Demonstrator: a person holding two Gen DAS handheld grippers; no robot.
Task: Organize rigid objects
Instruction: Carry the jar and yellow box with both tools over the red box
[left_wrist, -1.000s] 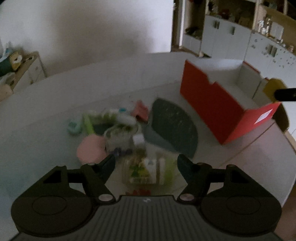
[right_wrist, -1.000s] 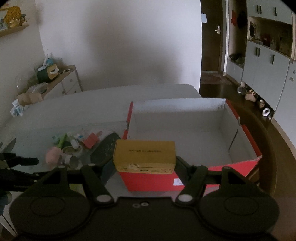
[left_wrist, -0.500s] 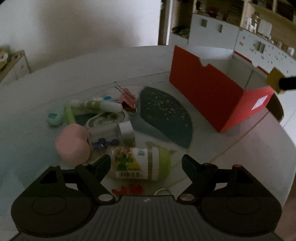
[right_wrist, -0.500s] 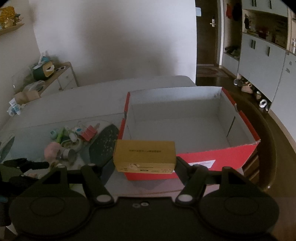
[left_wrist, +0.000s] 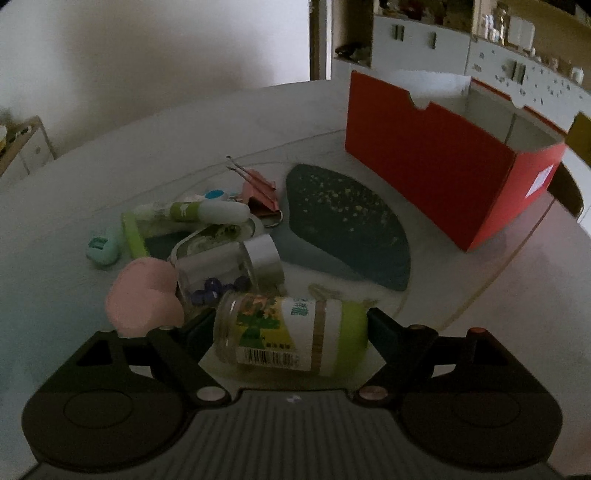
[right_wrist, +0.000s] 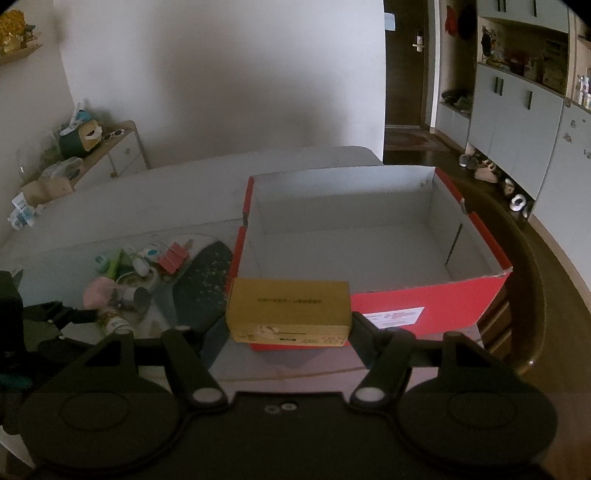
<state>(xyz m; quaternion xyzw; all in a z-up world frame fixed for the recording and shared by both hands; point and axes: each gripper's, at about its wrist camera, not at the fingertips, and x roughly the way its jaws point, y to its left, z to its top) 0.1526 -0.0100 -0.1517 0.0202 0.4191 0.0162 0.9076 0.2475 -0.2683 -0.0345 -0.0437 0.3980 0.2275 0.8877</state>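
Observation:
A glass jar with a green lid lies on its side between the fingers of my left gripper, which is open around it; whether the fingers touch it I cannot tell. Behind it lie a clear jar with a silver lid, a pink round object, a white-green tube and a pink binder clip. My right gripper is shut on a yellow cardboard box, held above the near wall of the open red box. The red box also shows in the left wrist view.
A dark green speckled mat lies between the pile and the red box. A small teal object sits at the pile's left. The pile rests on a round white table. Cabinets stand at the right.
My left gripper has moved forward and down, and the green-lidded jar now lies between its fingers. My right gripper has carried the yellow box closer to the red box.

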